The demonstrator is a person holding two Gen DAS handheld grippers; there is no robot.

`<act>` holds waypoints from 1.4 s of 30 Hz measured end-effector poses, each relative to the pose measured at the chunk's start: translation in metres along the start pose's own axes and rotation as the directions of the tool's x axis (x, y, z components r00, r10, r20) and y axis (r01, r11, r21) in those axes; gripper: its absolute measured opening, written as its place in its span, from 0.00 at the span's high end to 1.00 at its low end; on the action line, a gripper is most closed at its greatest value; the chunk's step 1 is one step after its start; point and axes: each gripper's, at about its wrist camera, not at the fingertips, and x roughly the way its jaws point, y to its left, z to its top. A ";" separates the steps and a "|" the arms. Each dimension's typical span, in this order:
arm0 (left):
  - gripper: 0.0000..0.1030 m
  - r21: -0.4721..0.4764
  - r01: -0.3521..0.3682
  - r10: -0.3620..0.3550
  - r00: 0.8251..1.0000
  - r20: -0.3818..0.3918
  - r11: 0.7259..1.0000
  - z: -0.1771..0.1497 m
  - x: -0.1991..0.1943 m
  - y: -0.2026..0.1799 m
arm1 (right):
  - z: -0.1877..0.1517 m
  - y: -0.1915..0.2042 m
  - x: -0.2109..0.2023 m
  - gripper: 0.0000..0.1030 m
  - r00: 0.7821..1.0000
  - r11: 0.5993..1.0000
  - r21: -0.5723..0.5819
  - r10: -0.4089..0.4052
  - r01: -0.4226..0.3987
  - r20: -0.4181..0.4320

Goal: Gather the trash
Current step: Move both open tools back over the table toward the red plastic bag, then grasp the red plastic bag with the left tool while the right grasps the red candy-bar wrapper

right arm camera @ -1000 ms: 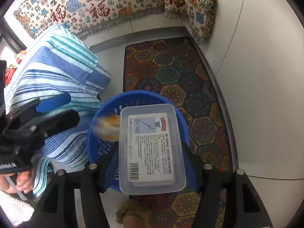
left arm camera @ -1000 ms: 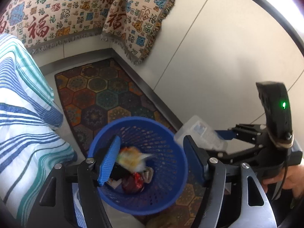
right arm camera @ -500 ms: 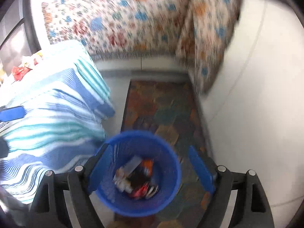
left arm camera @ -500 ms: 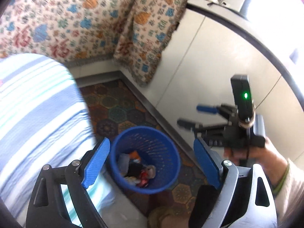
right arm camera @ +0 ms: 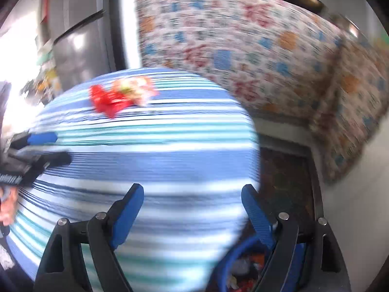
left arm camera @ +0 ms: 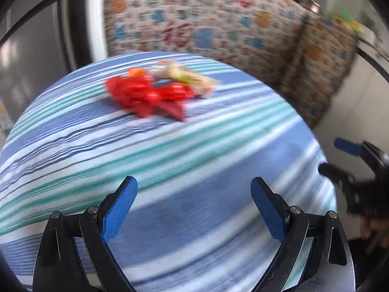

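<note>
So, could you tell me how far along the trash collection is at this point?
Partly done: the blue bin beside the table already holds several scraps. Nothing is in hand: the left gripper, its jaws opening, and the right gripper are both empty above the striped tablecloth. Left to collect: the red wrappers and a pale packet at the table's far side.

Red wrapper heap point(left arm camera: 148, 97) on striped tabletop; blue bin point(right arm camera: 233, 262) beside, part-filled.

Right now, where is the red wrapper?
The red wrapper lies on the striped tablecloth, far side, touching a pale wrapper; upper left in the right wrist view.
</note>
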 end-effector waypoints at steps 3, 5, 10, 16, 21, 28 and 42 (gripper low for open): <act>0.08 -0.069 -0.057 0.056 0.998 -0.006 0.996 0.007 0.013 0.032 | 0.020 0.035 0.022 0.18 1.000 0.998 -0.055 -0.001 -0.001 -0.030; 0.08 -0.087 -0.083 0.082 0.997 -0.011 0.993 0.011 0.020 0.043 | 0.028 0.040 0.039 0.18 0.998 1.000 -0.019 0.001 -0.002 -0.060; 0.08 -0.131 -0.124 0.120 0.992 -0.035 0.984 0.014 0.034 0.060 | 0.037 0.046 0.076 0.18 0.995 0.999 0.007 -0.044 0.045 -0.094; 0.03 -0.088 -0.182 0.176 0.982 -0.067 0.979 0.011 0.042 0.055 | 0.038 0.038 0.082 0.17 0.992 0.998 0.064 -0.008 0.016 -0.122; 0.00 -0.049 -0.202 0.197 0.976 -0.098 0.978 0.012 0.046 0.051 | 0.036 0.037 0.081 0.14 0.992 0.997 0.080 -0.006 0.017 -0.128; 0.01 -0.240 -0.107 0.119 0.992 0.032 0.965 0.057 0.019 0.063 | 0.036 0.037 0.081 0.14 0.992 0.996 0.083 -0.003 0.014 -0.130; 0.01 -0.207 -0.203 0.197 0.979 -0.052 0.957 0.056 0.052 0.097 | 0.035 0.037 0.081 0.12 0.991 0.996 0.084 0.001 0.010 -0.131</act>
